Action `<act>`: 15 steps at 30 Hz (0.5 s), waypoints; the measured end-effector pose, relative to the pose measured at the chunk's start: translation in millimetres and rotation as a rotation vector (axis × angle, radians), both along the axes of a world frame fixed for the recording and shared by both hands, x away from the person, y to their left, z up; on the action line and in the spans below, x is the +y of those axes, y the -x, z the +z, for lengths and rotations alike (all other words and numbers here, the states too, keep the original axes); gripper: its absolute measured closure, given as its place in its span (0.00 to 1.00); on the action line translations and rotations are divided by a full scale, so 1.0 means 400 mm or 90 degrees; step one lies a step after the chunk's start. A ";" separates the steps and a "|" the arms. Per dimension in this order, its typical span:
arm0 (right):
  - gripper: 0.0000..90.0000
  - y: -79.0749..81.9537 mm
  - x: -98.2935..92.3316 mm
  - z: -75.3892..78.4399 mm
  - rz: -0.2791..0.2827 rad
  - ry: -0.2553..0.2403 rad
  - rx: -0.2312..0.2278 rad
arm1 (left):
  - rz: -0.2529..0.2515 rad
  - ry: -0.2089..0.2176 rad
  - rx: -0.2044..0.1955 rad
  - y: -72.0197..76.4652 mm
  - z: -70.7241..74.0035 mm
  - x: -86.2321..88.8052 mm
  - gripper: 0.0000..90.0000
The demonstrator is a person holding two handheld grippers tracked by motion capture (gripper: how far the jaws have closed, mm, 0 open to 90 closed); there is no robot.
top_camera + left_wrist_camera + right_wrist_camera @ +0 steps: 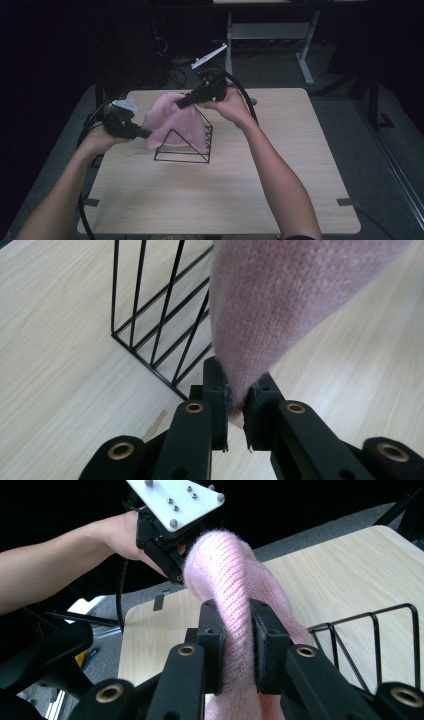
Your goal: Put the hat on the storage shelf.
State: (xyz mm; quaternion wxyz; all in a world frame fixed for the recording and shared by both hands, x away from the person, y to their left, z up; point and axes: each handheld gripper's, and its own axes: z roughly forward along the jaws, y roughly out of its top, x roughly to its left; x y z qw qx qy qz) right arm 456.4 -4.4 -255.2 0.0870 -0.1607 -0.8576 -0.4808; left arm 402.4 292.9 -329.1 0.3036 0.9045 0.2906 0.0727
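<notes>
— Location of the pink knitted cloth?
— Draped over the black wire rack at mid-table, held off the wood at both ends.
— Left gripper?
— Jaws pinched on the cloth's lower edge.
— Right gripper?
— Jaws clamped across a thick fold at the cloth's upper end, above the rack.

No readable text, no labels, no brands — no numbers, no signs
</notes>
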 end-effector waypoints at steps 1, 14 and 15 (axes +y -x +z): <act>0.85 0.001 0.000 -0.003 0.000 -0.001 0.004 | 0.000 -0.003 0.000 -0.001 -0.002 -0.002 0.91; 0.85 0.003 0.007 -0.048 0.010 0.016 0.025 | 0.009 -0.025 0.015 -0.006 -0.050 -0.006 0.91; 0.85 0.004 0.009 -0.053 0.011 0.020 0.026 | 0.009 -0.027 0.012 -0.005 -0.053 -0.007 0.91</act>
